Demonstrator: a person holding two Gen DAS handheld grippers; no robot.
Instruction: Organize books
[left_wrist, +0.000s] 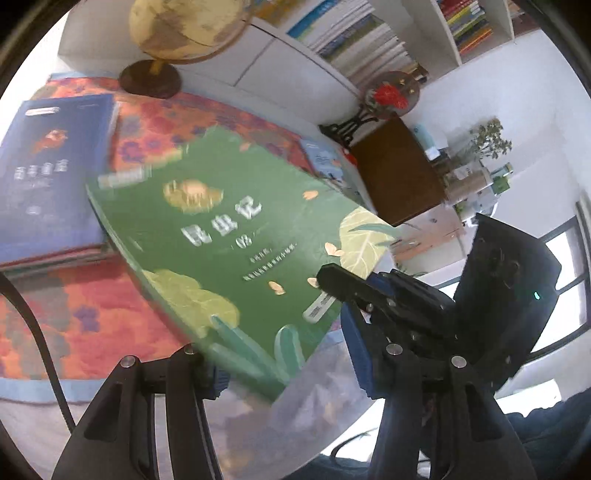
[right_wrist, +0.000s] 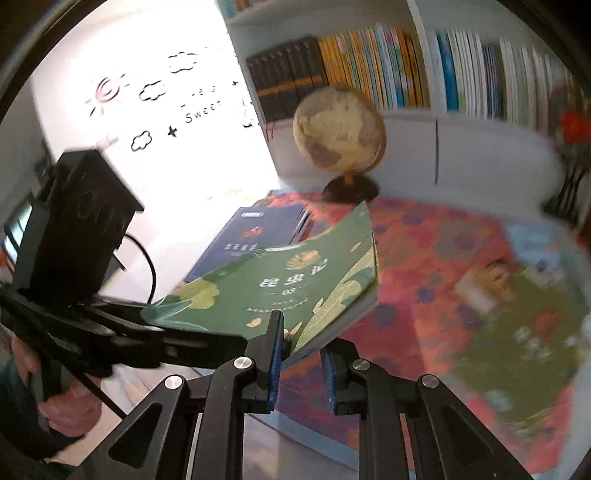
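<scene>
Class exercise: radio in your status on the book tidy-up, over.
Right tool shut on green book, lifted clear of the floral cloth. Left tool under its lower edge, grip unclear. Blue book flat beside; globe behind.

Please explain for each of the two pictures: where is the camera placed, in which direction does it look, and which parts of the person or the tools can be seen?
Left wrist: sits behind the left tongs, looks across the green book toward the globe and bookshelf; the right tongs pinch the book's edge.
Right wrist: sits behind the right tongs, faces the globe and bookshelf; the left tongs and the person's hand show.
Shared: green book, blue book, globe, flowered cloth.
</scene>
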